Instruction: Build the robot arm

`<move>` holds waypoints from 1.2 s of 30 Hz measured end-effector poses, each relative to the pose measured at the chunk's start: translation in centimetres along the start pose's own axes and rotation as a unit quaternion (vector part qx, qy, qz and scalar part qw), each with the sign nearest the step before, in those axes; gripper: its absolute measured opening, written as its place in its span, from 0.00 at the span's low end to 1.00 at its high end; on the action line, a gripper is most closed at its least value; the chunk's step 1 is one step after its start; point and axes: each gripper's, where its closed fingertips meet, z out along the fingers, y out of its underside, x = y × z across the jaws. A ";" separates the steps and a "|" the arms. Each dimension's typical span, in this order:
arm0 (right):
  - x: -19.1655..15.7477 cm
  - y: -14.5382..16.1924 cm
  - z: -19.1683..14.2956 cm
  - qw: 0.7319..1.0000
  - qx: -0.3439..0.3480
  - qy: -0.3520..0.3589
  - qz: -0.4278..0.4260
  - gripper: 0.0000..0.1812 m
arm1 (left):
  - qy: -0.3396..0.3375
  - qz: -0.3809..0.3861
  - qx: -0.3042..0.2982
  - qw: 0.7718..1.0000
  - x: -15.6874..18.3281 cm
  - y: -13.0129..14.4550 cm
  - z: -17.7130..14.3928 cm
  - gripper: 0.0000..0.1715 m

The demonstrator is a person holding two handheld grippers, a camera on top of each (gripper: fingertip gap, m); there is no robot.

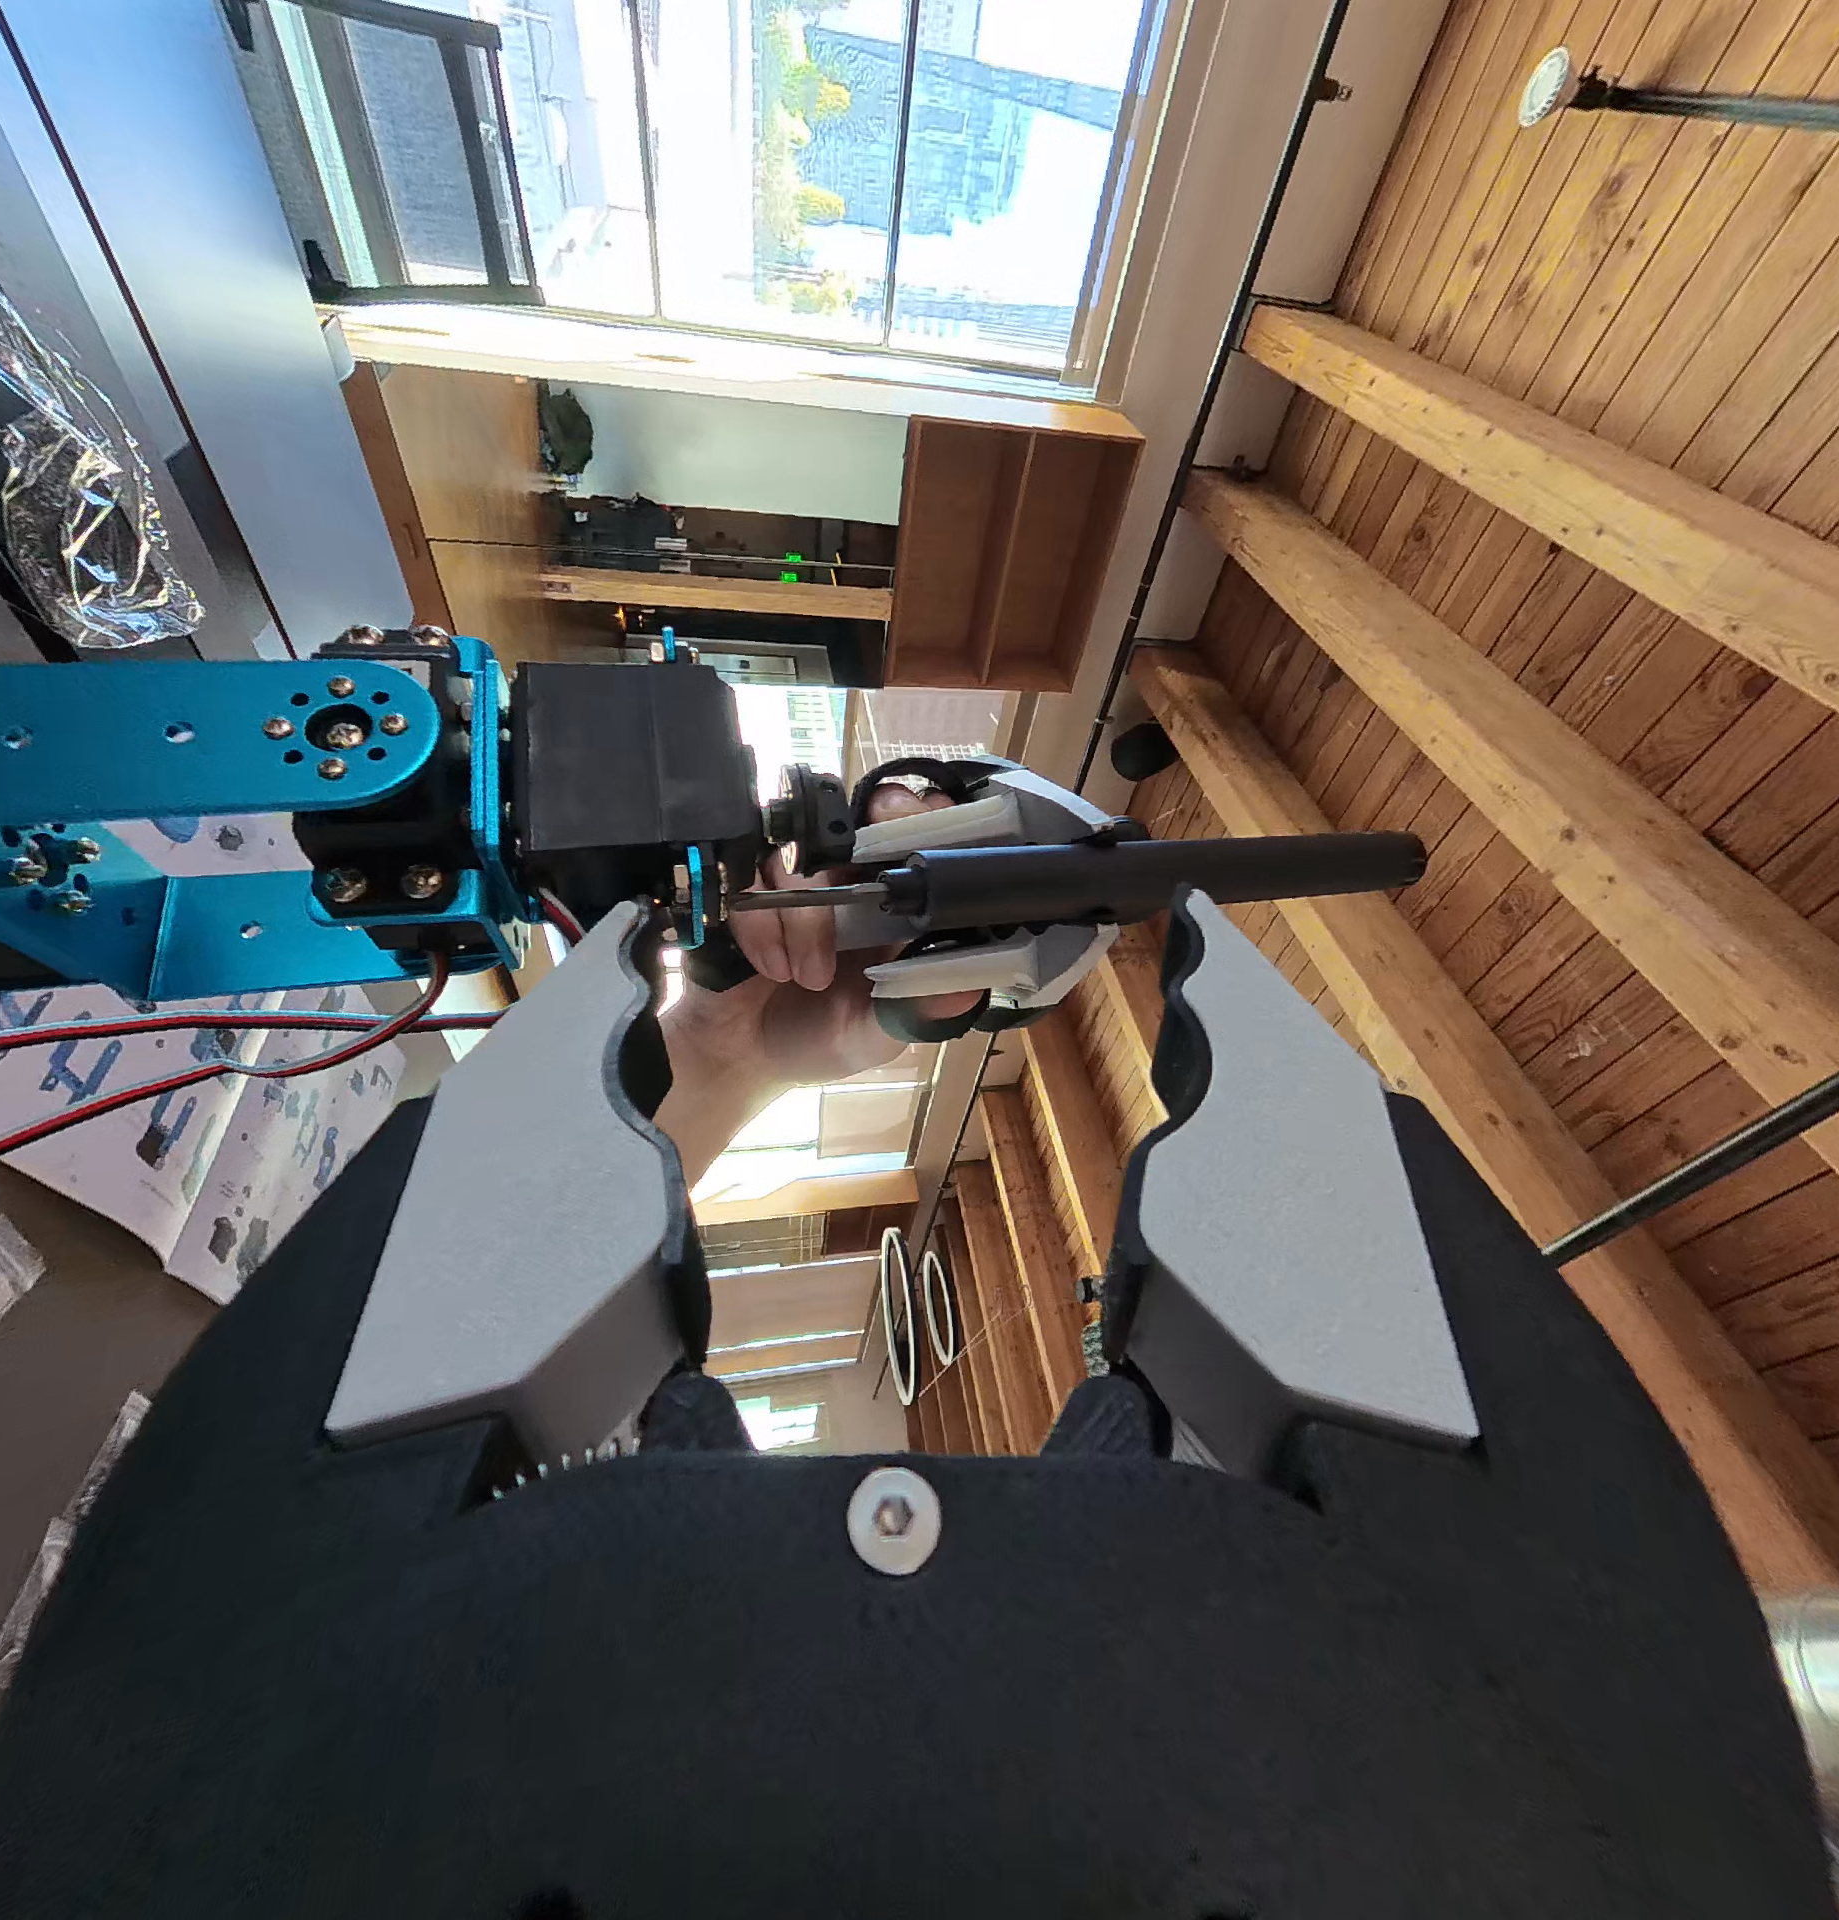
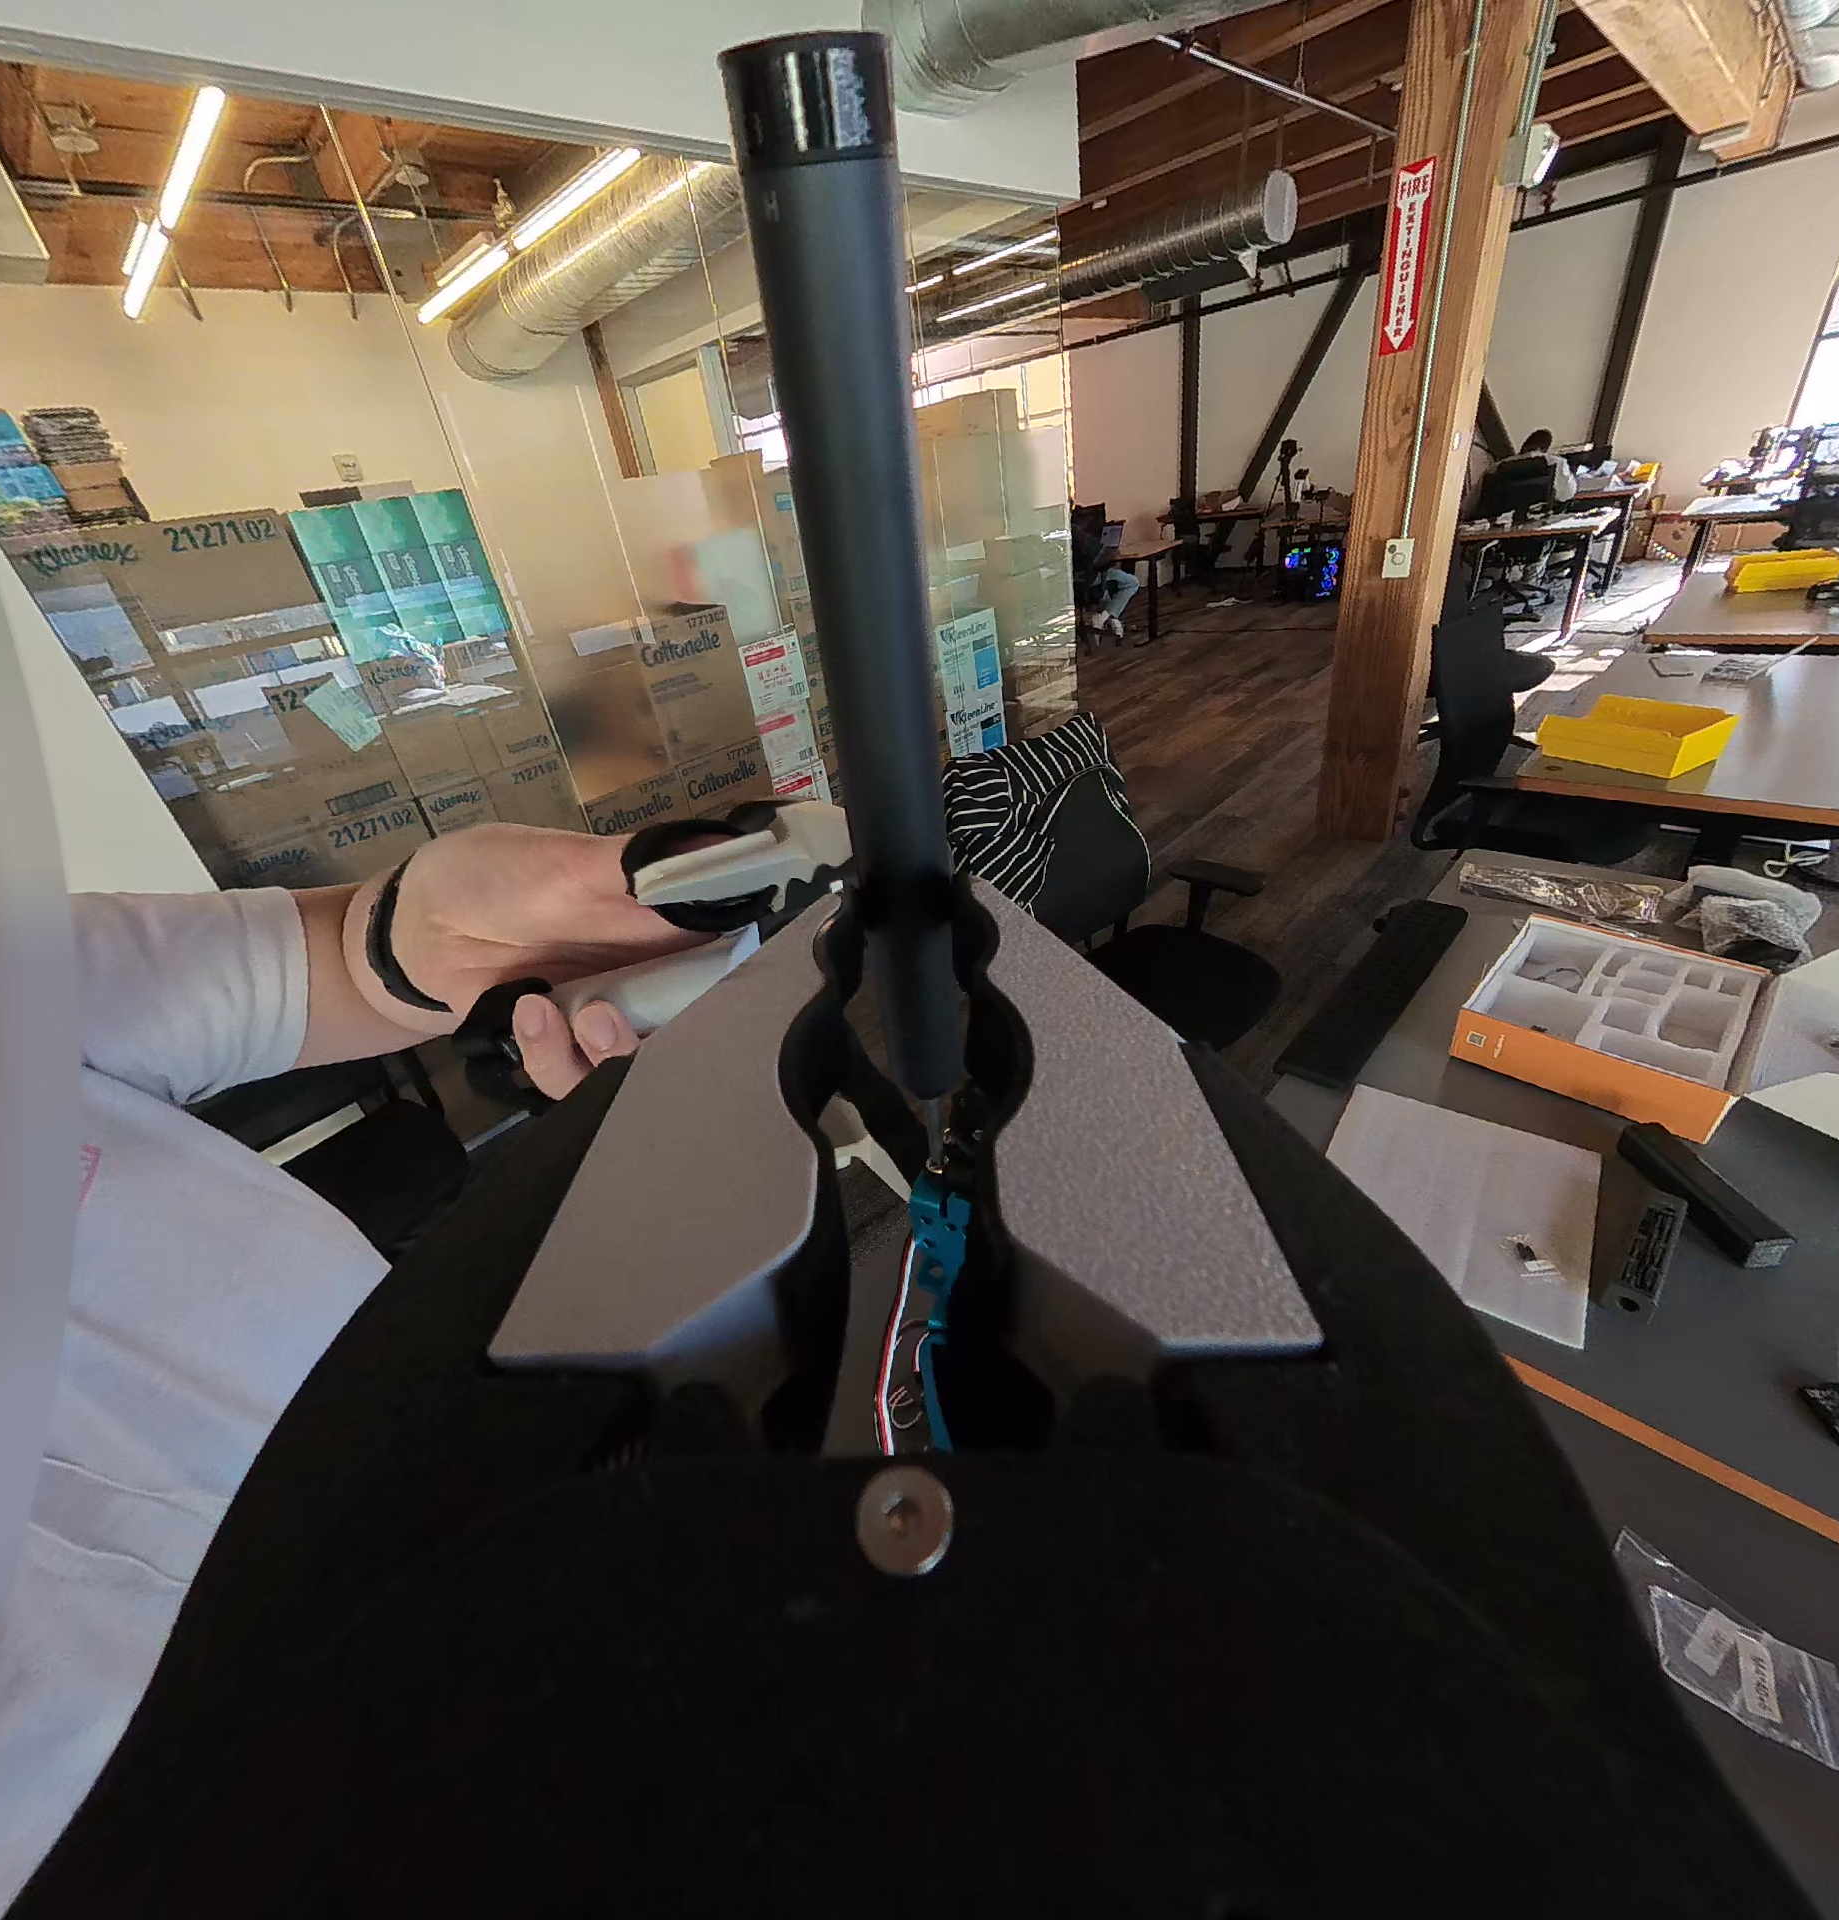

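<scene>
right gripper [image 2: 899,935] clenched on black screwdriver [image 2: 842,499], tip at blue servo bracket [image 2: 936,1236] | left gripper [image 1: 910,935] released, jaws spread, just beside bracket [image 1: 208,748], above tabletop [image 1: 115,1351] | risk: unsteadied bracket may shift, bit slipping off screw

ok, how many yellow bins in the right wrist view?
2. The near yellow bin sits on the grey table at right. The far yellow bin sits on the table behind. A small yellow patch farther back may be a third.
</scene>
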 end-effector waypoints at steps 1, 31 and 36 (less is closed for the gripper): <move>0.0 0.0 0.0 1.000 -0.001 0.001 -0.001 0.09 | 0.002 -0.003 0.000 1.000 0.0 0.0 0.0 0.55; 0.3 0.1 -0.1 1.000 -0.007 0.020 -0.002 0.09 | 0.036 -0.061 -0.031 0.997 -0.2 -0.6 -0.4 0.52; 0.3 0.1 0.0 1.000 -0.006 0.017 -0.001 0.08 | 0.038 -0.057 -0.037 0.997 -0.3 -0.3 -0.5 0.51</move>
